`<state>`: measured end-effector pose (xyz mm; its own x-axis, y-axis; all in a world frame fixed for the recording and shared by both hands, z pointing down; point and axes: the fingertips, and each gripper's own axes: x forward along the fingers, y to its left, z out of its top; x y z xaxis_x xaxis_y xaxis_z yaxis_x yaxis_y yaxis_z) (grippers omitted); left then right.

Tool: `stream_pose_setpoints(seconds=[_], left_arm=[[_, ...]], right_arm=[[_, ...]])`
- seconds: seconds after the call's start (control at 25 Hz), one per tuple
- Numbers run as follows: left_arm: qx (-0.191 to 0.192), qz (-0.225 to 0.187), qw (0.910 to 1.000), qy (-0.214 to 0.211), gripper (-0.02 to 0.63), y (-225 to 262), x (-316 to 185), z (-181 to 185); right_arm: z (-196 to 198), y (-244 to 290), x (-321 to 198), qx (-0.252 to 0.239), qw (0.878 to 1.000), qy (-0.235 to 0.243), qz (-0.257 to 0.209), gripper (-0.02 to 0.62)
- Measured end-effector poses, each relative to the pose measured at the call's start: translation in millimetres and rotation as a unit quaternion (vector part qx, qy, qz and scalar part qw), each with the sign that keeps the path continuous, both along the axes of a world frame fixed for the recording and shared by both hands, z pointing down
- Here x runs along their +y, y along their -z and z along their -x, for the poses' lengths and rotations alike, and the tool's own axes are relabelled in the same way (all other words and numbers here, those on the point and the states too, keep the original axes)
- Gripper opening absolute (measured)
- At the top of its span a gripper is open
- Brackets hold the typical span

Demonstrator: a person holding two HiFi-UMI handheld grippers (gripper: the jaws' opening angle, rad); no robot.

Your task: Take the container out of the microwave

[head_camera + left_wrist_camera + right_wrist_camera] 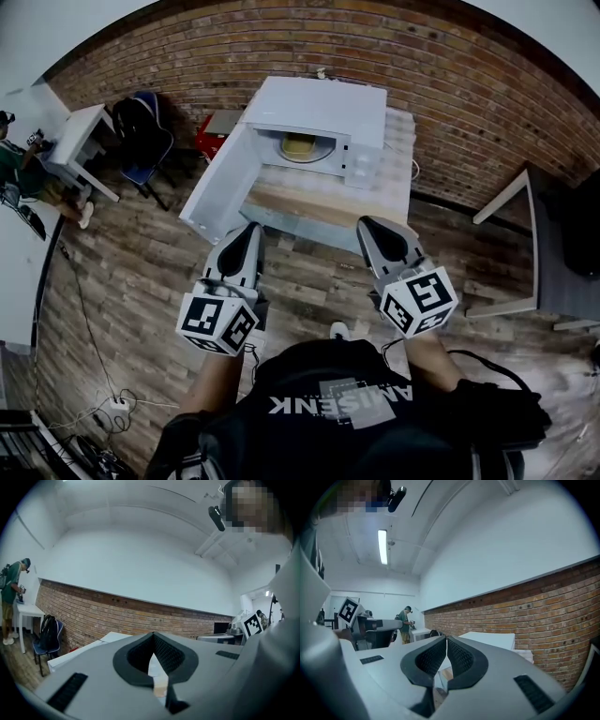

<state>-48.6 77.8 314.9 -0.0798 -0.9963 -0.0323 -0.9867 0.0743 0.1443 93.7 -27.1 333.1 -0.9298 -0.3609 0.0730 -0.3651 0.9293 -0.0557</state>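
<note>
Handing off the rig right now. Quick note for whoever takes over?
Left gripper: shut, nothing between its jaws, held level in front of the person, short of the table.
Right gripper: shut, empty, level, also short of the table.
Microwave: on the table, with its door open and swung out to the left.
Container: yellowish, inside the microwave, untouched.
Done: the door is open.
Left to do: open a gripper, reach into the microwave, grip the container and bring it out.
</note>
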Motion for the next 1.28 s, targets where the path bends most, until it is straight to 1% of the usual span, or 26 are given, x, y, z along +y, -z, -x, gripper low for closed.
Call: stream_pose_setpoints(seconds=[0.08,0.24,0.4,0.48,0.56,0.64,0.72,0.84,1.04,1.2,1.28], left_arm=[[0.000,-0.002,1.0000,0.003,0.011,0.2,-14.3,-3.8],[-0.002,0.016,0.9998,0.008,0.011,-8.2,-41.8,-9.8],[0.000,0.020,0.9991,0.036,0.011,-9.5,-61.3,-3.4],[0.002,0.020,0.9988,0.044,0.011,-11.2,-68.6,-0.6],[-0.004,0.027,0.9988,0.040,0.011,-15.2,-75.3,-1.0],[-0.018,0.034,0.9987,0.033,0.011,-17.4,-80.3,2.6],[-0.023,0.034,0.9986,0.033,0.011,-19.2,-83.2,16.8],[-0.013,0.031,0.9988,0.034,0.011,-26.6,-89.4,44.8],[-0.017,0.022,0.9996,0.006,0.011,-22.5,-97.6,82.6],[-0.007,0.020,0.9997,0.008,0.011,-18.0,-103.8,133.0],[-0.009,0.021,0.9997,0.010,0.011,-21.1,-106.0,156.1]], right_arm=[[-1.6,-3.0,-14.1,0.001,1.000,0.005,0.000,0.041],[-4.0,-10.4,-44.2,-0.002,1.000,0.010,0.013,0.041],[-6.2,-20.0,-63.7,-0.004,1.000,0.023,0.021,0.041],[-4.6,-24.4,-73.6,-0.004,0.999,0.024,0.026,0.041],[-1.3,-29.4,-81.7,-0.003,0.999,0.024,0.032,0.041],[5.2,-32.2,-86.2,-0.002,0.999,0.025,0.035,0.041],[15.3,-33.8,-88.1,0.002,0.999,0.023,0.032,0.041],[30.4,-33.5,-91.6,0.008,1.000,0.009,0.022,0.041],[63.3,-25.3,-96.5,0.013,1.000,-0.011,0.015,0.041],[95.5,-15.4,-102.4,0.018,1.000,-0.023,0.008,0.041],[111.1,-19.2,-105.8,0.022,0.999,-0.028,0.008,0.041]])
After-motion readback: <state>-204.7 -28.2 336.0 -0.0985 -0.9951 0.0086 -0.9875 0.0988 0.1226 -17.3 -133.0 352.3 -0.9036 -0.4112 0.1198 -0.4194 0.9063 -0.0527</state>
